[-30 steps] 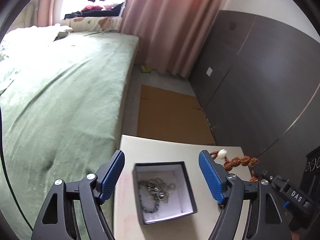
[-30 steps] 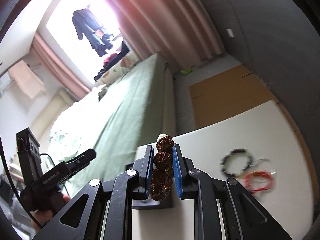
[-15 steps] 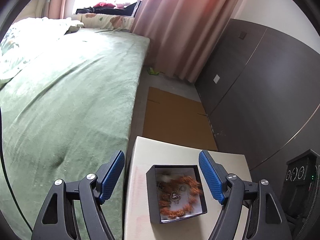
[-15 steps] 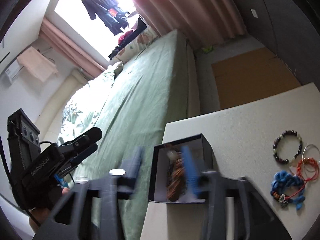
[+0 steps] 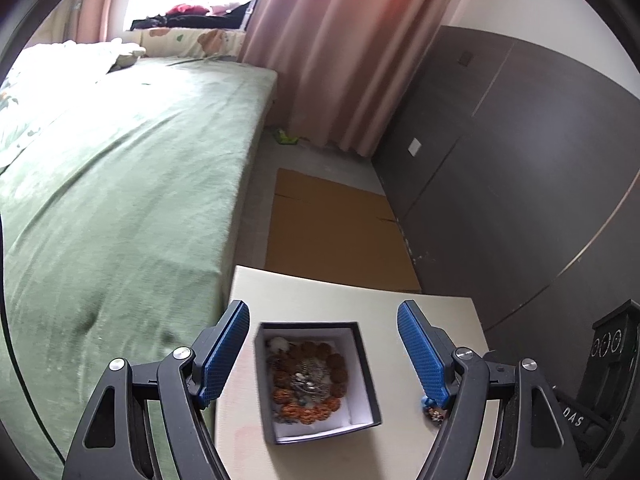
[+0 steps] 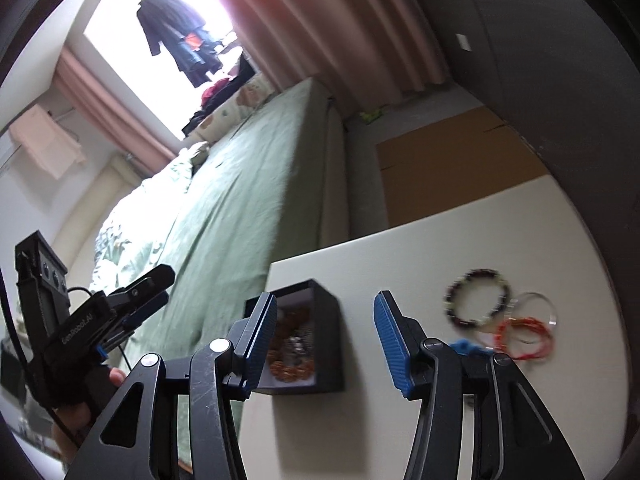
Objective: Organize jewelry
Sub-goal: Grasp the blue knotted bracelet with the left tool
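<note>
Left gripper (image 6: 132,300), marked "GenRobot.AI", stands wide open and empty. A black box (image 5: 366,376) with white lining on the table (image 5: 320,300) now holds the brown bead bracelet (image 5: 336,362) atop a silver chain (image 5: 308,378). Right gripper (image 6: 326,336), earlier clamped on that bracelet, has just been opening; nothing lies between its jaws.

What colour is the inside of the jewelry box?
White inside the jewelry box, black outside; clearest in the left wrist view.
</note>
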{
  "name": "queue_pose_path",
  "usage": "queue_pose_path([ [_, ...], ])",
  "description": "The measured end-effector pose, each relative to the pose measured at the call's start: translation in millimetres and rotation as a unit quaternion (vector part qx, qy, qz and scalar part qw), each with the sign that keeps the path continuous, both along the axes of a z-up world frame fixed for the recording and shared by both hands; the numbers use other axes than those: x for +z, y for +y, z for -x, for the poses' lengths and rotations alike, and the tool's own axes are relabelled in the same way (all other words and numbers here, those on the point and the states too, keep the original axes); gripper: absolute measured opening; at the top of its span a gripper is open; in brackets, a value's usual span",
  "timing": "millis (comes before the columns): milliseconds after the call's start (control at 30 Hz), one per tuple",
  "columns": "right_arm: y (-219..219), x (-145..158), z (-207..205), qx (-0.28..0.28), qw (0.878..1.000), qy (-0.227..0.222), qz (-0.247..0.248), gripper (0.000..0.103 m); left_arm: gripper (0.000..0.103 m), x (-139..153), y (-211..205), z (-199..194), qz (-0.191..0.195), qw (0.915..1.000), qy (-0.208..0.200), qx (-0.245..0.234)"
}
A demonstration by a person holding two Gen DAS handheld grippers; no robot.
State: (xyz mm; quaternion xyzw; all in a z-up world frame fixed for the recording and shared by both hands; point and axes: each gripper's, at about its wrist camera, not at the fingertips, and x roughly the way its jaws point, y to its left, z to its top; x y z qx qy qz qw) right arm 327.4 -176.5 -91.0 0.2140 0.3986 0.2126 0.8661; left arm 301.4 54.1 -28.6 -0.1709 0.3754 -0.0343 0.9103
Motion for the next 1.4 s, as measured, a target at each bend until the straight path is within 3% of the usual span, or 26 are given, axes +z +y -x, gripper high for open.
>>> queue_pose_path([
  [100,-21,0,3,-0.017,1.000,0.010,0.005,0.052,0.077,-2,-16,-3,-0.005,0.9999,0.003,-0.011],
  [233,-48,-4,6,-0.045,0.998,0.027,0.015,0.068,0.077,-4,-39,-6,-0.005,0.9995,0.006,-0.031],
  [567,-112,-26,10,-0.100,0.991,0.086,0.017,0.068,0.077,-22,-112,-15,-0.036,0.9950,0.027,-0.089],
  [700,-129,-30,11,-0.110,0.989,0.097,0.015,0.068,0.073,-36,-144,-18,-0.063,0.9896,0.045,-0.121],
  [933,-157,-43,11,-0.116,0.986,0.117,0.016,0.068,0.056,-71,-183,-20,-0.115,0.9756,0.091,-0.164],
  [1133,-176,-57,10,-0.125,0.984,0.128,0.018,0.068,0.050,-94,-203,-23,-0.140,0.9670,0.119,-0.176],
  [1400,-180,-78,0,-0.110,0.981,0.157,0.021,0.068,0.050,-124,-221,-31,-0.166,0.9558,0.158,-0.184],
])
